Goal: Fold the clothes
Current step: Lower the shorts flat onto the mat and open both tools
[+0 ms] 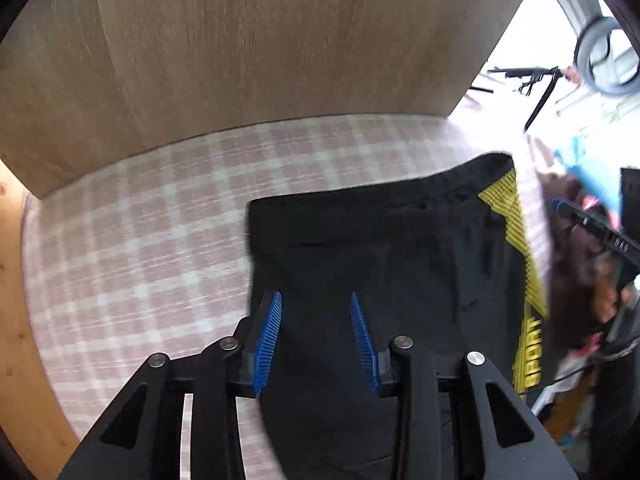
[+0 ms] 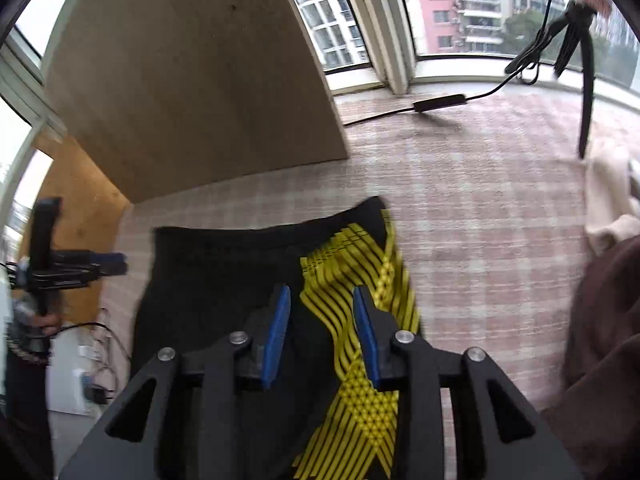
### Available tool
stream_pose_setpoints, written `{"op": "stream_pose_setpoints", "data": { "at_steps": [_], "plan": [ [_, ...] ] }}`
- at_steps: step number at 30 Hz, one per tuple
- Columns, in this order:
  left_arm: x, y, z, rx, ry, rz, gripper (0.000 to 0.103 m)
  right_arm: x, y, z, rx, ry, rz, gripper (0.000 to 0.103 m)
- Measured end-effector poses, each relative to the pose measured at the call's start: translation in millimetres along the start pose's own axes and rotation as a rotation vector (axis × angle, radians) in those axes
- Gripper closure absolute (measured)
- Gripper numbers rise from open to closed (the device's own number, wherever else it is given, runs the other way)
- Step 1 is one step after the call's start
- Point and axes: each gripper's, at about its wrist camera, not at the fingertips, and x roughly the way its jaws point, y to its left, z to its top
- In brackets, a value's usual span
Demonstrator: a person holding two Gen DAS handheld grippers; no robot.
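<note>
Black shorts (image 1: 380,260) with yellow print lie on the checked cloth (image 1: 140,240) beneath both tongs, left (image 1: 316,300) and right (image 2: 322,294), jaws apart, gripping nothing.

Open pink-and-white checked tablecloth (image 1: 132,240) left of the black garment with yellow striped panel (image 2: 224,272), and more bare cloth to its right. Upright light wooden board (image 1: 240,40) blocks the far side, just behind the garment. Black cable with inline box (image 2: 438,103) lies across the far right. Brown fabric heap (image 2: 600,340) and cream cloth (image 2: 608,200) crowd the right edge.
</note>
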Motion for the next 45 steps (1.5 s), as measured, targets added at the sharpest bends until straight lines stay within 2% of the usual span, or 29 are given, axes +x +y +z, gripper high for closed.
{"op": "stream_pose_setpoints", "data": {
  "at_steps": [1, 2, 4, 6, 11, 14, 17, 18, 20, 21, 22, 25, 27, 28, 30, 32, 33, 35, 37, 38, 39, 41, 45],
  "plan": [
    [-4, -4, 1, 0.041, -0.035, 0.057, 0.069, -5, -3, 4, 0.015, -0.026, 0.019, 0.071],
    [-5, -6, -2, 0.081, -0.062, 0.097, 0.069, -7, -3, 7, -0.001, -0.045, -0.012, 0.07],
    [-1, -6, -10, 0.134, -0.064, 0.07, 0.062, -2, 3, 9, -0.126, -0.029, -0.137, 0.07],
    [10, -6, -21, 0.161, -0.042, 0.045, 0.06, 11, 5, 7, -0.226, -0.005, -0.197, 0.07],
    [45, -6, -23, 0.167, 0.0, 0.05, 0.06, 57, -11, 4, -0.269, 0.07, -0.211, 0.07],
    [59, -8, -13, 0.162, -0.013, 0.069, 0.059, 75, -19, 7, -0.259, 0.078, -0.198, 0.069],
    [68, -6, -3, 0.129, -0.022, 0.056, 0.058, 83, -25, 10, -0.251, 0.075, -0.162, 0.065],
    [70, -6, -1, 0.118, -0.027, 0.053, 0.061, 85, -26, 12, -0.252, 0.071, -0.154, 0.063],
    [70, -6, 0, 0.11, -0.057, 0.051, 0.074, 88, -27, 14, -0.255, 0.062, -0.143, 0.06],
    [67, -8, -1, 0.116, -0.067, 0.031, 0.096, 90, -27, 15, -0.252, 0.058, -0.131, 0.06],
    [65, -9, -2, 0.122, -0.076, 0.009, 0.1, 92, -28, 16, -0.25, 0.053, -0.12, 0.06],
    [50, -11, -6, 0.136, -0.103, 0.007, 0.1, 93, -28, 17, -0.232, 0.047, -0.059, 0.06],
    [35, -5, -7, 0.117, -0.123, -0.006, 0.101, 92, -26, 17, -0.228, 0.047, -0.015, 0.079],
    [27, -1, -7, 0.109, -0.141, -0.004, 0.101, 90, -25, 17, -0.225, 0.044, -0.002, 0.099],
    [12, 8, -4, 0.084, -0.18, -0.001, 0.101, 81, -23, 20, -0.217, 0.024, 0.014, 0.099],
    [17, 23, 7, 0.02, -0.177, 0.014, 0.099, 68, -24, 27, -0.184, -0.038, 0.04, 0.099],
    [26, 32, 13, -0.034, -0.157, 0.042, 0.096, 70, -24, 32, -0.175, -0.047, 0.02, 0.098],
    [46, 42, 22, -0.103, -0.092, 0.094, 0.093, 85, -23, 40, -0.168, -0.011, -0.08, 0.069],
    [41, 43, 17, -0.13, -0.107, 0.065, 0.091, 98, -23, 41, -0.176, 0.018, -0.202, 0.069],
    [38, 44, 15, -0.143, -0.117, 0.047, 0.088, 98, -23, 41, -0.186, 0.014, -0.23, 0.069],
    [29, 42, 8, -0.137, -0.131, 0.028, 0.081, 94, -25, 39, -0.189, 0.008, -0.241, 0.069],
    [5, 38, -9, -0.12, -0.157, 0.004, 0.076, 79, -24, 34, -0.19, -0.004, -0.212, 0.069],
    [-44, 34, -58, -0.113, -0.182, -0.006, 0.072, 28, -12, 13, -0.195, -0.03, -0.068, 0.069]
  ]
}}
